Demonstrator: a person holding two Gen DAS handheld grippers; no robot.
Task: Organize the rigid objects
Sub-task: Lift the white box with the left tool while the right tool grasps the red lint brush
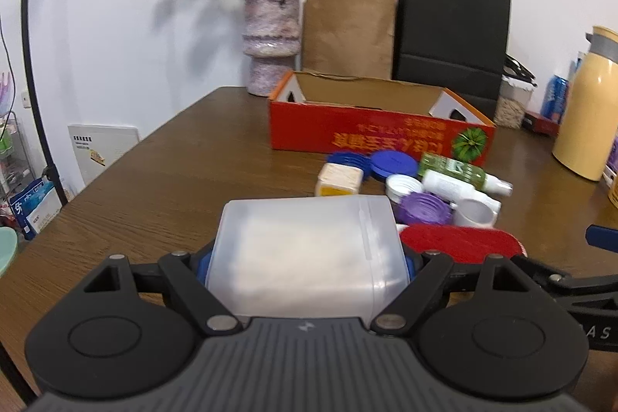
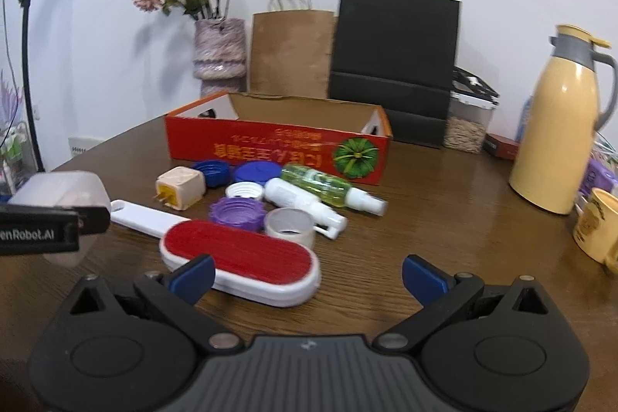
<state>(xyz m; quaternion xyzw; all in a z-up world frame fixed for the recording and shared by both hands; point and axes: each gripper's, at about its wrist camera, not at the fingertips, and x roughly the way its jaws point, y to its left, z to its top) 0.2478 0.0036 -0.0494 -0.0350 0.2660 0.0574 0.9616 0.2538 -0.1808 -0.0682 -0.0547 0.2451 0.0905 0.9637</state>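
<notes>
My left gripper (image 1: 305,265) is shut on a translucent white plastic box (image 1: 305,250) and holds it above the table; the box also shows at the left of the right wrist view (image 2: 63,190). My right gripper (image 2: 308,273) is open and empty, just above a red-and-white lint brush (image 2: 239,255). Behind the brush lie a purple cap (image 2: 236,213), a white cap (image 2: 289,226), a white bottle (image 2: 297,201), a green spray bottle (image 2: 328,186), blue lids (image 2: 255,172) and a beige plug cube (image 2: 179,192). An open red cardboard box (image 2: 278,147) stands behind them.
A vase with dried flowers (image 2: 220,53), a brown paper bag (image 2: 289,53) and a black paper bag (image 2: 394,64) stand at the back by the wall. A yellow thermos jug (image 2: 560,126), a yellow mug (image 2: 596,226) and a grain container (image 2: 465,126) stand at the right.
</notes>
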